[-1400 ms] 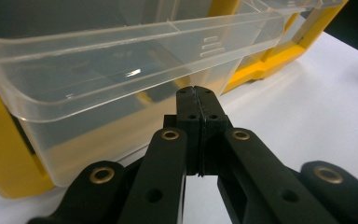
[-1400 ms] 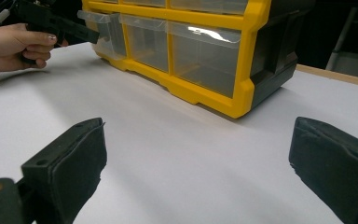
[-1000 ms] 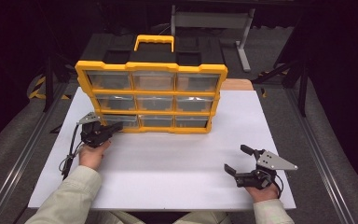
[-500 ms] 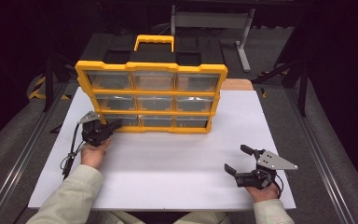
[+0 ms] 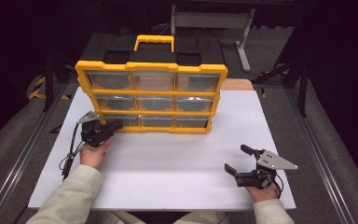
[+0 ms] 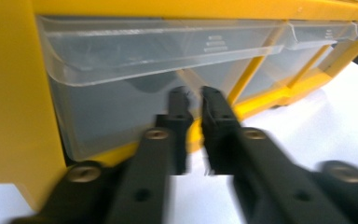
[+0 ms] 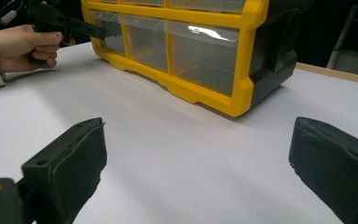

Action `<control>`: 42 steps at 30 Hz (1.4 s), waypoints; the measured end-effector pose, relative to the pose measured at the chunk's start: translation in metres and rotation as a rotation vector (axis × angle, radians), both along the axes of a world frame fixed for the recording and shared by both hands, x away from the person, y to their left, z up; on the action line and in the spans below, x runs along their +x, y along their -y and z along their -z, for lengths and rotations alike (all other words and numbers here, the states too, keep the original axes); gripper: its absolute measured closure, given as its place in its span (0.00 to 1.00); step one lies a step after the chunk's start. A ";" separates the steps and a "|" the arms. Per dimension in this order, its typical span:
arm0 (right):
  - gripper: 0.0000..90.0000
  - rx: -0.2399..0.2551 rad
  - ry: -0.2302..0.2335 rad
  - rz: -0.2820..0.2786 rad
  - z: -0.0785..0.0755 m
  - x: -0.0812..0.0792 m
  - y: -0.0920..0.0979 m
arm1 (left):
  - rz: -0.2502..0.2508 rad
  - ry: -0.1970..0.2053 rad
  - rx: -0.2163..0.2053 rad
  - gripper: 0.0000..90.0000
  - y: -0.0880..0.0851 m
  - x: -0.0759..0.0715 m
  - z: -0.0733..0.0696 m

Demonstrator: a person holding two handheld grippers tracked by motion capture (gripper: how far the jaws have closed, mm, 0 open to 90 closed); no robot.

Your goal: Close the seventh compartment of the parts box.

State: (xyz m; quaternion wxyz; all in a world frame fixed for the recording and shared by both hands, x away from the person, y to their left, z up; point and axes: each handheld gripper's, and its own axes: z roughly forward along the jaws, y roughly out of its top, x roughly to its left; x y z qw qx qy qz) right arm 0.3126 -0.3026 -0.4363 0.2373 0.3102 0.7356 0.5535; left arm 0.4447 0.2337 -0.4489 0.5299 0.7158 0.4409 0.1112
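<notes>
Left tool, jaws nearly together, noses against the bottom-left drawer of the yellow organizer standing upright at the back of the white table. Nine clear plastic drawers sit in three rows within its glossy yellow frame; their contents are too hazy to tell. Right tool rests near the table's front right, jaws wide apart, gripping nothing.

A: Where does the drawer cabinet stand?
B: On the surface, ahead of both hands. The left hand-held gripper has its tips right at the bottom-left drawer.
A: And the right hand-held gripper?
B: Well apart from the cabinet, near the person's edge of the surface, with bare surface ahead of it.
</notes>
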 end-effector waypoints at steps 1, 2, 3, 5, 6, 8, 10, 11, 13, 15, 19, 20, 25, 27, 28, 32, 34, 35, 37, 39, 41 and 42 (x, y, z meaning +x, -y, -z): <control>0.05 0.001 0.000 0.000 0.000 0.000 0.000 | 0.006 -0.020 -0.015 0.69 -0.001 0.000 -0.001; 0.05 0.002 0.001 0.002 0.000 0.000 0.000 | 0.017 -0.022 -0.019 0.63 -0.002 -0.001 -0.002; 0.05 0.005 0.000 0.001 0.001 0.000 0.000 | 0.021 -0.016 -0.019 0.57 -0.003 -0.002 -0.004; 0.05 0.005 0.000 0.006 0.000 0.000 0.001 | 0.019 -0.004 -0.016 0.44 -0.003 -0.004 -0.005; 0.05 0.006 0.000 0.006 0.000 0.000 0.001 | 0.021 0.012 -0.003 0.41 -0.003 -0.006 -0.008; 0.05 0.005 -0.004 0.004 0.001 0.001 0.001 | 0.050 0.033 0.010 0.33 -0.003 -0.014 -0.015; 0.05 0.004 -0.007 0.003 0.001 0.001 0.000 | 0.064 0.051 0.017 0.30 -0.003 -0.017 -0.017; 0.05 0.008 -0.004 0.001 0.001 0.001 0.000 | 0.079 0.065 0.023 0.27 -0.003 -0.020 -0.020; 0.05 0.009 -0.005 0.001 0.001 0.001 0.000 | 0.108 0.118 0.029 0.23 -0.002 -0.031 -0.030; 0.05 0.009 -0.005 0.001 0.001 0.002 0.000 | 0.123 0.131 0.033 0.21 -0.001 -0.036 -0.036; 0.05 0.007 -0.005 0.004 0.001 0.002 0.000 | 0.152 0.162 0.005 0.16 -0.004 -0.049 -0.046; 0.05 0.006 -0.007 0.005 0.001 0.002 0.000 | 0.157 0.165 0.002 0.15 -0.004 -0.051 -0.047; 0.05 0.003 0.006 0.011 -0.001 0.002 0.003 | 0.175 0.189 -0.005 0.12 -0.009 -0.067 -0.051; 0.05 0.002 0.005 0.017 -0.001 0.002 0.004 | 0.173 0.209 -0.013 0.11 -0.012 -0.072 -0.052; 0.05 0.004 0.006 0.018 -0.001 0.002 0.005 | 0.175 0.215 -0.019 0.10 -0.014 -0.076 -0.052; 0.05 0.004 0.001 0.020 0.000 0.003 0.005 | 0.171 0.227 -0.027 0.08 -0.021 -0.087 -0.051; 0.05 -0.001 0.001 0.016 0.000 0.003 0.004 | 0.169 0.236 -0.031 0.07 -0.025 -0.095 -0.050; 0.05 -0.001 -0.001 0.015 0.000 0.003 0.004 | 0.168 0.241 -0.030 0.06 -0.027 -0.097 -0.049; 0.05 0.001 -0.001 0.012 0.001 0.003 0.004 | 0.170 0.242 -0.039 0.06 -0.031 -0.102 -0.048; 0.05 0.002 -0.005 0.011 0.001 0.004 0.004 | 0.165 0.248 -0.046 0.06 -0.035 -0.107 -0.047; 0.05 0.000 -0.008 0.009 0.001 0.004 0.004 | 0.152 0.268 -0.053 0.06 -0.039 -0.111 -0.046; 0.05 -0.002 -0.007 0.009 0.001 0.004 0.004 | 0.151 0.270 -0.055 0.07 -0.041 -0.112 -0.045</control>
